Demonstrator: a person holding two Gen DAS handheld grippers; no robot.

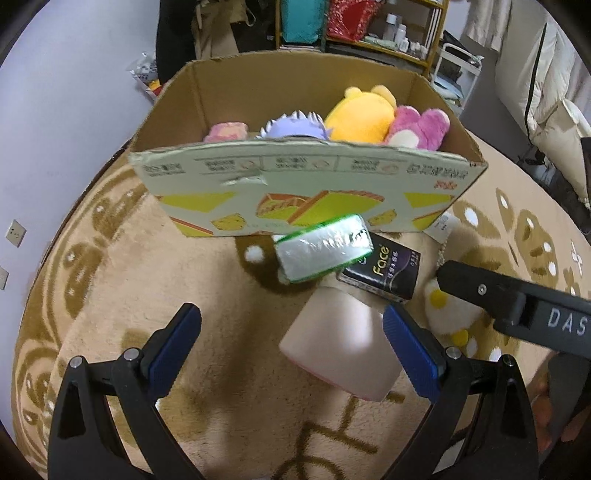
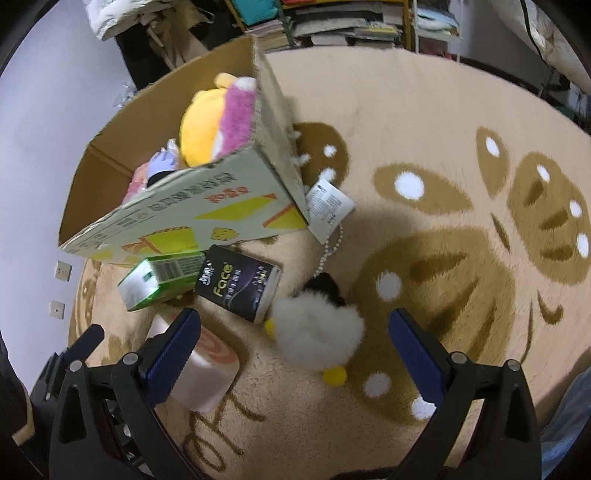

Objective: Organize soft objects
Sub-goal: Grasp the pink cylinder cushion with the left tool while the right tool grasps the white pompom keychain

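An open cardboard box [image 1: 303,184] [image 2: 192,214] on the rug holds a yellow plush [image 1: 360,114] [image 2: 201,125], a pink plush [image 1: 421,127] [image 2: 238,110], a purple spiky plush [image 1: 295,127] and a small pink toy [image 1: 225,132]. In front of it lie a green tissue pack [image 1: 323,247] [image 2: 159,277], a black "Face" tissue pack [image 1: 384,271] [image 2: 238,282], a pink roll-shaped plush [image 1: 340,345] [image 2: 201,373] and a white fluffy duck plush [image 2: 317,332] [image 1: 448,314]. My left gripper [image 1: 291,343] is open over the rug, the pink roll beside its right finger. My right gripper [image 2: 295,350] is open around the duck.
The tan patterned rug [image 2: 443,258] covers the floor. A paper tag on a bead chain [image 2: 328,206] lies by the box corner. Shelves with books and bags [image 2: 332,26] stand behind. White bedding [image 1: 546,92] is at the far right.
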